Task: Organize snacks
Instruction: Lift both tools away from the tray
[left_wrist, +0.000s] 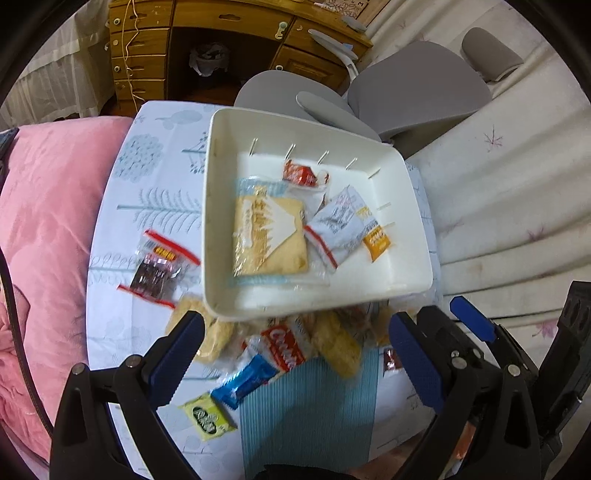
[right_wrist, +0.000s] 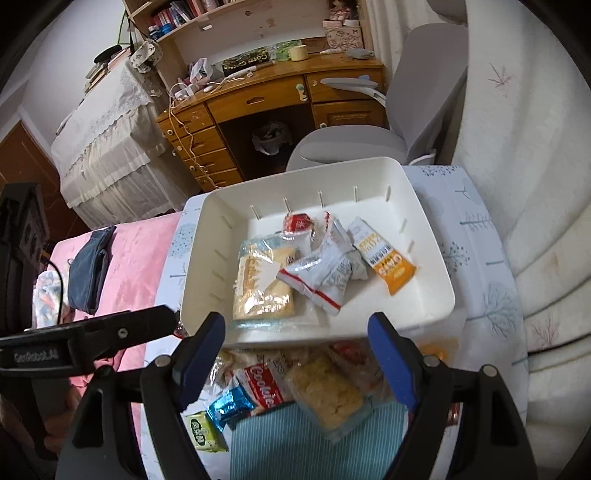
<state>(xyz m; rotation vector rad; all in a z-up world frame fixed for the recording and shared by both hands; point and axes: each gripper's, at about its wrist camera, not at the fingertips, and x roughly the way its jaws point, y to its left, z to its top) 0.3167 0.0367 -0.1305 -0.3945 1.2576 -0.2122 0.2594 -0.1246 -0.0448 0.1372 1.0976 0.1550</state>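
Note:
A white plastic bin (left_wrist: 406, 273) (right_wrist: 432, 295) stands on the small table and holds several snack packets: a large yellow cracker pack (left_wrist: 269, 236) (right_wrist: 260, 284), a grey-white pack (left_wrist: 340, 225) (right_wrist: 321, 277), an orange pack (left_wrist: 376, 240) (right_wrist: 391, 271) and a red pack (left_wrist: 299, 173) (right_wrist: 295, 223). Loose snacks lie in front of the bin: a red cookie pack (left_wrist: 284, 345) (right_wrist: 264, 386), a blue wrapper (left_wrist: 245, 380) (right_wrist: 229, 404), a yellow-green pack (left_wrist: 207, 417) (right_wrist: 203, 432), a yellow cracker pack (right_wrist: 328, 391) and a dark pack with red stripes (left_wrist: 159, 269). My left gripper (left_wrist: 295, 354) and right gripper (right_wrist: 295, 362) are open and empty above this pile.
The table has a pale tree-print cloth (left_wrist: 155, 192) and a teal striped mat (left_wrist: 310, 413) (right_wrist: 295, 443). A pink quilt (left_wrist: 48, 206) lies on the left, a white bed (left_wrist: 498, 192) on the right, a grey chair (left_wrist: 417, 85) and wooden desk (right_wrist: 258, 96) behind.

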